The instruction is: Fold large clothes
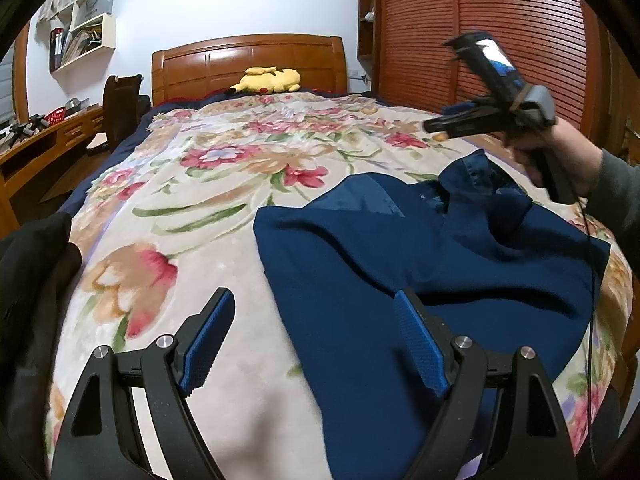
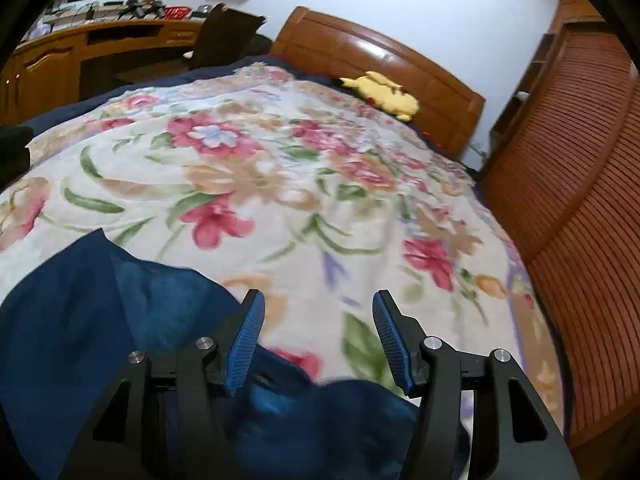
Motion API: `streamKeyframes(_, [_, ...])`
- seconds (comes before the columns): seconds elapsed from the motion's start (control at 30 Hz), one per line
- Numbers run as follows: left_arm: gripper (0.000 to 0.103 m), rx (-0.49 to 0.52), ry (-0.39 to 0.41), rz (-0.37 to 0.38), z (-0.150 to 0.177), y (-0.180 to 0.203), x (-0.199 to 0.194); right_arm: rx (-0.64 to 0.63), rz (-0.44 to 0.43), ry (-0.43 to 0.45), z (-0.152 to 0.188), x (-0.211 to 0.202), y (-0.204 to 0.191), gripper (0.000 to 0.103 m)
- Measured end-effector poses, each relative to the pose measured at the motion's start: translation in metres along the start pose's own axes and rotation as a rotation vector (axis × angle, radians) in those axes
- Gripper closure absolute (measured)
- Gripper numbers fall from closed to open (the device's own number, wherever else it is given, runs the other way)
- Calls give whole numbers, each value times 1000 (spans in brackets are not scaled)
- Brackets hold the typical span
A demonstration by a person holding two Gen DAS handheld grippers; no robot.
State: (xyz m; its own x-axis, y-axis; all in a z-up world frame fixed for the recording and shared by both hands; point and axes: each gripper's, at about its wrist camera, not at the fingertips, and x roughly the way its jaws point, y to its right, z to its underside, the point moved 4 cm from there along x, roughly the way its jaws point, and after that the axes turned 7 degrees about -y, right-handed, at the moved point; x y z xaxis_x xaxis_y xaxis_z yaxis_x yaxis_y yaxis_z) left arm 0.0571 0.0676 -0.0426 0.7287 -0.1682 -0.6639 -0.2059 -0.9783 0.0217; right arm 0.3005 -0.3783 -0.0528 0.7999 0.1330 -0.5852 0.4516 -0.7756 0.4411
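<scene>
Navy cloth, a large dark-blue garment (image 1: 400, 264) with a collar at its far end, lies spread on the near half of the bed, on top of a cream plush blanket printed with pink flowers and green leaves (image 1: 192, 200). It looks partly folded to me: one side appears laid over the middle, with a paler lining panel showing near the collar, but the cloth is rumpled and its near end hangs toward the foot of the bed, so more folds and some smoothing seem left to do.

Left gripper (image 1: 316, 340), black with ribbed blue pads, hovers over the garment's near left edge with its jaws spread wide and nothing between them. Right gripper (image 2: 320, 340) is raised above the collar end, held in a hand (image 1: 560, 152) with a grey sleeve; its jaws stand apart and empty, the blue cloth below them rather than pinched. Neither tool has hold of the garment at this moment, so I judge this a pause between folds, with the next grasp not yet taken.

Further off, a yellow plush toy (image 1: 268, 80) rests against the reddish wooden headboard (image 1: 248, 56), well apart from the work. Something black (image 1: 32, 280) lies at the bed's left edge; I cannot tell what it is.
</scene>
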Motion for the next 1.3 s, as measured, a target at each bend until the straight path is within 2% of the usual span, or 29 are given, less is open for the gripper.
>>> streamKeyframes(0.2, [20, 6, 3, 11, -1, 7, 1, 55, -130, -51, 45, -27, 36, 45])
streamKeyframes(0.37, [20, 10, 0, 22, -1, 16, 3, 47, -225, -104, 80, -27, 26, 45])
streamKeyframes(0.53, [20, 27, -4, 21, 1, 23, 5, -13, -334, -101, 90, -22, 5, 45])
streamKeyframes(0.77, [20, 37, -21, 12, 5, 23, 9, -60, -284, -168, 93, 5, 16, 44])
streamKeyframes(0.87, [20, 37, -23, 13, 5, 24, 10, -32, -299, -200, 95, 19, 24, 44])
streamKeyframes(1.07, [20, 39, -24, 17, 4, 24, 11, -60, -301, -296, 104, 38, 23, 44])
streamKeyframes(1.17, [20, 39, -27, 17, 4, 24, 11, -58, -305, -314, 106, 45, 23, 44])
streamKeyframes(1.2, [20, 39, -27, 17, 4, 25, 11, -63, -303, -309, 106, 45, 22, 50])
streamKeyframes(1.23, [20, 40, -27, 17, 4, 25, 11, -76, -316, -305, 105, 43, 19, 68])
streamKeyframes(1.27, [20, 40, -27, 17, 4, 25, 11, -98, -317, -301, 104, 41, 15, 78])
streamKeyframes(1.3, [20, 39, -27, 17, 4, 25, 11, -136, -292, -287, 104, 38, 12, 84])
